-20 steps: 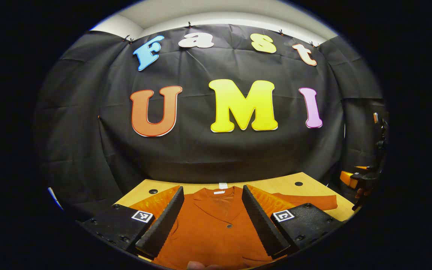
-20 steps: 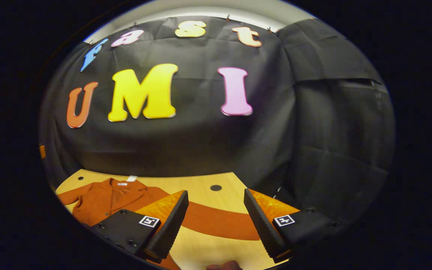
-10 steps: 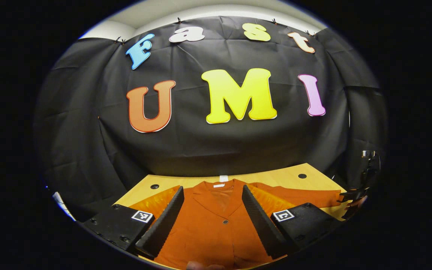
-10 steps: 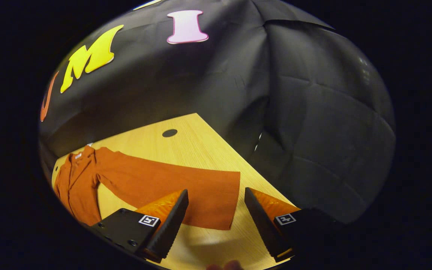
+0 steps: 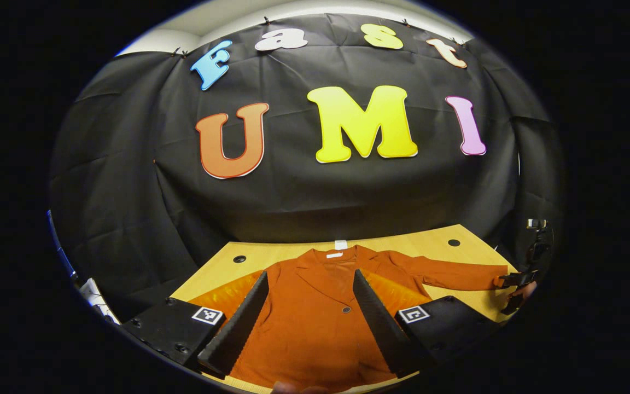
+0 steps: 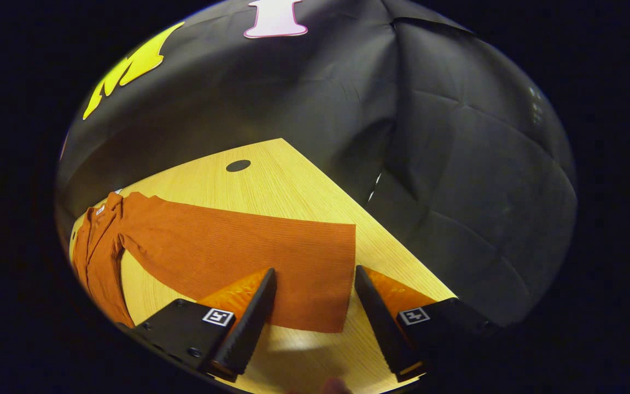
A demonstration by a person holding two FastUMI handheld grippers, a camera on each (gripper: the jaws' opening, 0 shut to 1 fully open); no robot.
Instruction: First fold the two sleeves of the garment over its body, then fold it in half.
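Right hand-held gripper (image 6: 315, 323), fingers spread, poised low over the cuff end of the garment's outstretched sleeve (image 6: 249, 251), the cuff edge lying between and just ahead of its fingertips. Left hand-held gripper (image 5: 309, 323), also spread, hovers above the body of the orange garment (image 5: 315, 328), which lies flat and face up on the bench (image 6: 271, 175). Judged step: the sleeve fold; next, the fingers must close on the cuff and carry it across the body.
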